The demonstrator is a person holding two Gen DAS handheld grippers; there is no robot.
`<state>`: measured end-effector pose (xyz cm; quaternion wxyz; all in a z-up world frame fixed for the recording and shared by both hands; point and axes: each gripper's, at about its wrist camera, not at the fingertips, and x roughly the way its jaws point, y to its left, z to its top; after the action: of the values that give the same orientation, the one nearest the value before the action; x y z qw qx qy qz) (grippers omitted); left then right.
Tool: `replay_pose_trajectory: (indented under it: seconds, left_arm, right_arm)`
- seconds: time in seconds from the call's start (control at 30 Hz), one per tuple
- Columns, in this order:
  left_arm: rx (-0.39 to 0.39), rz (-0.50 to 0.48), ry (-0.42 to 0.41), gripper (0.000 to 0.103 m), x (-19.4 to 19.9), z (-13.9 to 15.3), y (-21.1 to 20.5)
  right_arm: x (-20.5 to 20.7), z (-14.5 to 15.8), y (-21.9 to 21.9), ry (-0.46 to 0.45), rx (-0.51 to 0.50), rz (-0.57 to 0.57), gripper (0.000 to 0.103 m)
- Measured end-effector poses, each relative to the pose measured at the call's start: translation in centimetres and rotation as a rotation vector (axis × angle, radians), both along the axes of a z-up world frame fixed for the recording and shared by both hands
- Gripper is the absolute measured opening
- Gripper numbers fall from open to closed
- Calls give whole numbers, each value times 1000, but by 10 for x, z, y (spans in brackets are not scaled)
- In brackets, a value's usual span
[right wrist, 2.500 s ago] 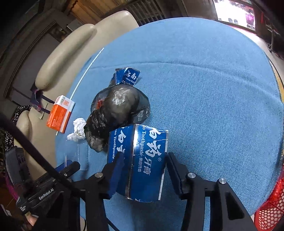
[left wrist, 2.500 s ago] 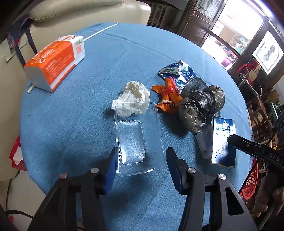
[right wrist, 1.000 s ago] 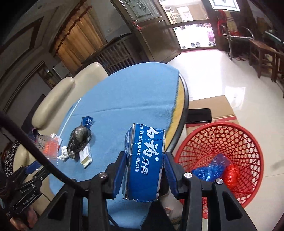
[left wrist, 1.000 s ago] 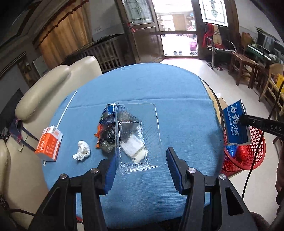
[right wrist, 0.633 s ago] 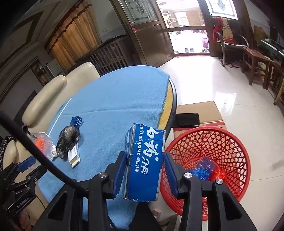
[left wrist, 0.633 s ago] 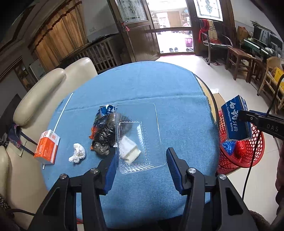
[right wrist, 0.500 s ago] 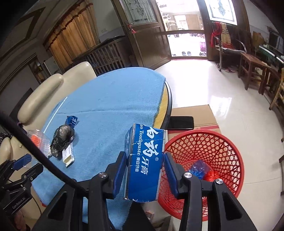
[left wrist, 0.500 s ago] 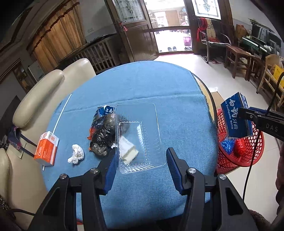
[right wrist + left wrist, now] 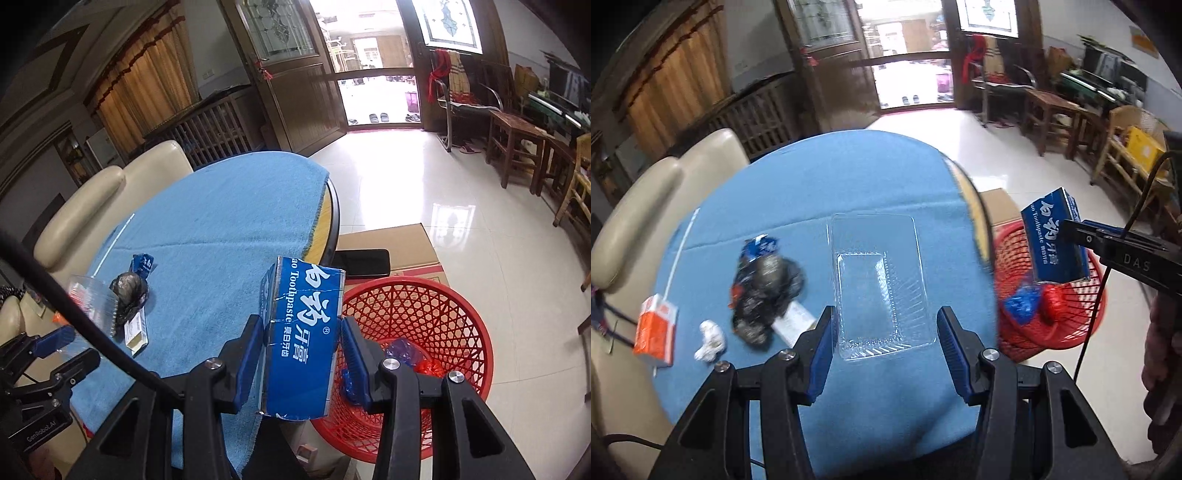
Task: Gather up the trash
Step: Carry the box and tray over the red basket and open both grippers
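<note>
Moved since earlier: both grippers have left the table top and swung toward the basket; the toothpaste box, lying flat on the cloth before, now hangs in the air, and the clear tray has come up off the cloth too.
Right gripper [image 9: 302,354]: fingers pinch the blue toothpaste box [image 9: 301,339] on its two long sides, with the box upright between the blue pads.
Toothpaste box position: at the table's edge, partly over the near rim of the red basket [image 9: 454,306]; the left view shows it above the basket [image 9: 1071,332] as well.
Left gripper [image 9: 884,345]: fingers half spread around the clear plastic tray [image 9: 879,280]; the left pad [image 9: 822,349] touches the tray's edge, while the right pad seems to stand just clear of it, so the grip cannot be told for sure.
Basket contents: a blue wrapper [image 9: 402,350] and a red scrap [image 9: 428,367] lie at the bottom.
Left on the table [image 9: 221,221]: a black crumpled bag [image 9: 764,291], a blue wrapper piece [image 9: 759,245], a white paper ball [image 9: 711,339], a small flat card [image 9: 796,321] and an orange tissue pack [image 9: 655,334].
Floor: a cardboard sheet [image 9: 391,245] lies beside the basket.
</note>
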<state>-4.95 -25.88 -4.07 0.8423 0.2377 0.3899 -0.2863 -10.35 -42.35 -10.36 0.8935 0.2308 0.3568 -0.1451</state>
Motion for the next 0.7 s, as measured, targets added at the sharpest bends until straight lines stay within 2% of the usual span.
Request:
replay_pose_trajectory:
  seconds: [0.2, 0.4, 0.7]
  left_arm:
    - [-26, -80, 77, 56, 1, -1, -37]
    - [-5, -166, 124, 58, -6, -7, -83]
    - [-12, -242, 199, 59, -14, -18, -132]
  right_arm:
    - [-30, -12, -43, -19, 79, -90, 46]
    - [-62, -27, -79, -4, 113, -191, 47]
    - [-82, -40, -101, 4, 170, -239, 49]
